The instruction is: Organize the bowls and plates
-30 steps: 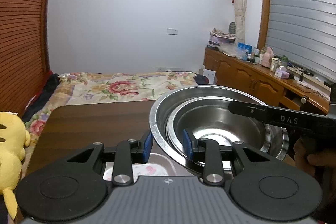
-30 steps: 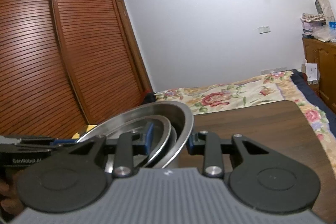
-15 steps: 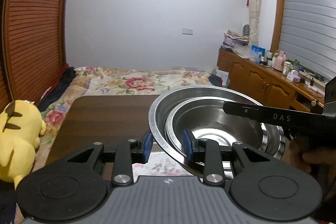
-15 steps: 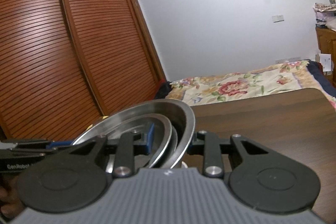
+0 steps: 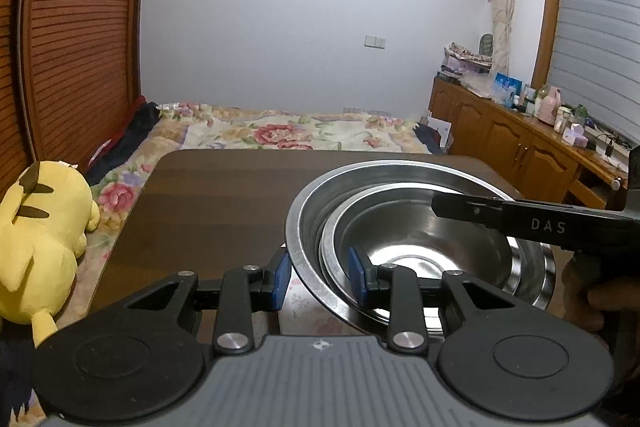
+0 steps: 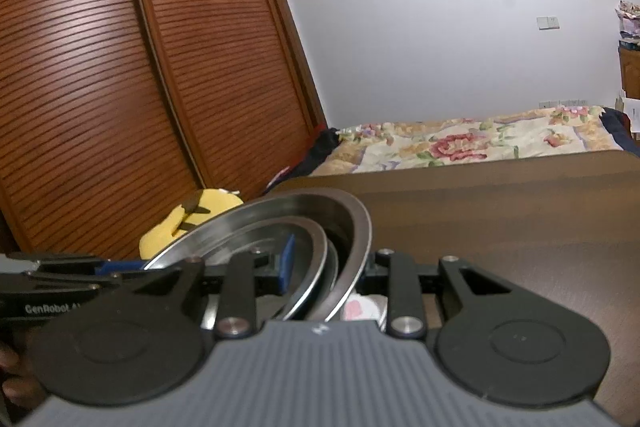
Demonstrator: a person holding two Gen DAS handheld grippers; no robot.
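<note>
At the far left, a yellow plush toy (image 5: 38, 231) lay on the floral bedspread (image 5: 280, 131) beside the left edge of the dark wooden bench (image 5: 208, 195). The left tool (image 5: 318, 273) was clamped on the near-left rim of the large steel bowl (image 5: 310, 223), with one blue pad outside the wall and the other inside. A smaller steel bowl (image 5: 424, 247) sat nested inside the large one. The nested stack was held above the near right part of the bench. A floral item (image 5: 304, 303) lay beneath it, too hidden to identify. On the right, the right tool (image 6: 326, 267) was clamped on the opposite rim, with one finger inside the bowls and one outside. A hand (image 5: 596, 295) gripped its handle. A wooden cabinet (image 5: 516, 147) stood far right.
</note>
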